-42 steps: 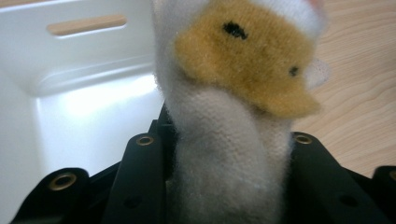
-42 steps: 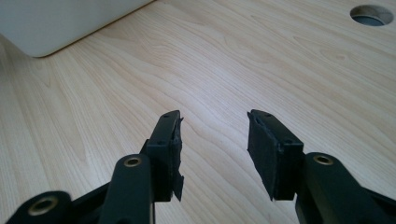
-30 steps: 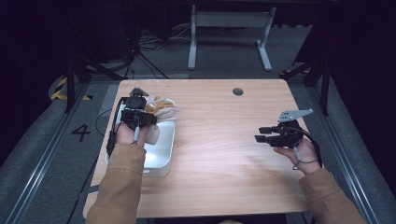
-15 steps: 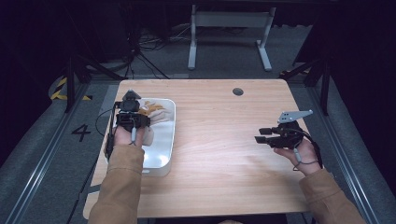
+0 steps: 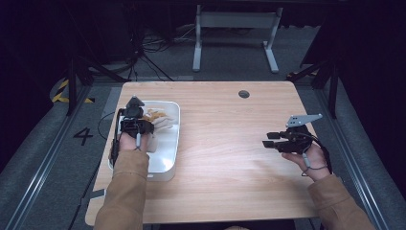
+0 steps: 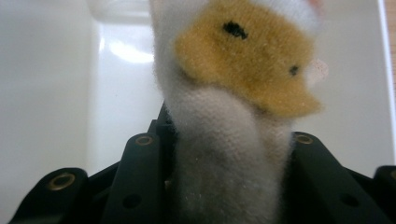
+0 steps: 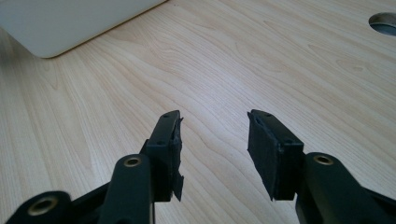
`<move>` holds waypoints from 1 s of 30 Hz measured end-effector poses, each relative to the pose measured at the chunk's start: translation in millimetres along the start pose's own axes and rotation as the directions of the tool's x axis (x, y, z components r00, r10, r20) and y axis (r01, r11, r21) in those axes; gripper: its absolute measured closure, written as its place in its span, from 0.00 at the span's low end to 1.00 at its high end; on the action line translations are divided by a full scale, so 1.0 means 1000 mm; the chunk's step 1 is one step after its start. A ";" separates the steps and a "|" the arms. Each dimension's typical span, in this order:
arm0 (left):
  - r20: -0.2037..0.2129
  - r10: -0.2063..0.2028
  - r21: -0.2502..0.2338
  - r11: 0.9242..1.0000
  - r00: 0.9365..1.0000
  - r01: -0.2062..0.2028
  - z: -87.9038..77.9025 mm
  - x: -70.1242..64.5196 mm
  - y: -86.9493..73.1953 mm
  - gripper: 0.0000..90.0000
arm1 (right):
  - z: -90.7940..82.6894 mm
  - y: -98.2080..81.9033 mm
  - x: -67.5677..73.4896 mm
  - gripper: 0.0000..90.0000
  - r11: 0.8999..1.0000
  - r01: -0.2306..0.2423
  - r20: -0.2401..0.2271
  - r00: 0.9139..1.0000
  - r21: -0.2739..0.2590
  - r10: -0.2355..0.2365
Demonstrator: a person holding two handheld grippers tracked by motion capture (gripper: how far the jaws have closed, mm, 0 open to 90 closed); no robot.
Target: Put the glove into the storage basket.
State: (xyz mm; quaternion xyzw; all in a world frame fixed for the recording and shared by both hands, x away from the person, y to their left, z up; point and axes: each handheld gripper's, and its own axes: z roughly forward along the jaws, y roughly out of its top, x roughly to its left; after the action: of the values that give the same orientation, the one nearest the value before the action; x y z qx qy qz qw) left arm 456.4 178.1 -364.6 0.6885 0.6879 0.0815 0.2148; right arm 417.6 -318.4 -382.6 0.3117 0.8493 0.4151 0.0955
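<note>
A white and tan plush toy hangs low inside the white tray at the table's left. My left gripper is shut on it. In the left gripper view the plush toy bulges up between the black jaws of the left gripper, with the white tray floor right behind it. My right gripper hovers over bare wood at the right, pointing left. In its own view the right gripper stands open with nothing between the pads.
The tray's corner lies ahead of the right gripper across the wooden tabletop. A round cable hole sits near the far edge. Beyond the table are a dark floor, a metal stand and cables.
My left hand has sunk with the plush toy, going lower into the tray and a little to the left. The right hand has stayed where it was.
</note>
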 end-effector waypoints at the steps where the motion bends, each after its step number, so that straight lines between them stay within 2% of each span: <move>1: -0.001 -0.004 0.001 1.000 1.000 0.004 0.002 0.000 0.000 0.71 | 0.000 0.000 0.000 0.61 1.000 0.001 0.001 1.000 -0.001 -0.001; 8: -0.003 -0.014 0.025 1.000 1.000 0.014 0.019 0.002 -0.003 0.71 | -0.003 -0.003 -0.001 0.61 1.000 -0.006 0.008 1.000 0.000 0.006; 11: -0.021 -0.015 0.034 0.999 1.000 0.015 0.024 0.002 -0.005 0.71 | -0.004 -0.004 -0.001 0.61 1.000 -0.007 0.008 1.000 -0.002 0.007; 16: -0.022 -0.030 0.037 0.999 0.999 0.031 0.030 0.006 -0.008 0.71 | -0.003 -0.004 -0.001 0.61 1.000 -0.005 0.009 1.000 0.000 0.005; 21: -0.057 -0.027 0.063 0.998 0.998 0.031 0.038 0.010 -0.010 0.71 | -0.002 -0.004 0.000 0.60 1.000 -0.003 0.008 1.000 0.003 0.003; 30: -0.047 -0.026 0.088 0.996 0.999 0.030 0.043 0.014 -0.013 0.71 | -0.003 -0.004 -0.002 0.60 1.000 -0.007 0.007 1.000 0.003 0.007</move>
State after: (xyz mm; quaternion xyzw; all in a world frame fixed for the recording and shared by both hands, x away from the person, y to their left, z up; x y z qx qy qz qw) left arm 462.5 182.9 -411.0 0.6855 0.7053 0.0636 0.1693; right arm 415.7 -323.1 -384.6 0.3162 0.8485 0.4133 0.0967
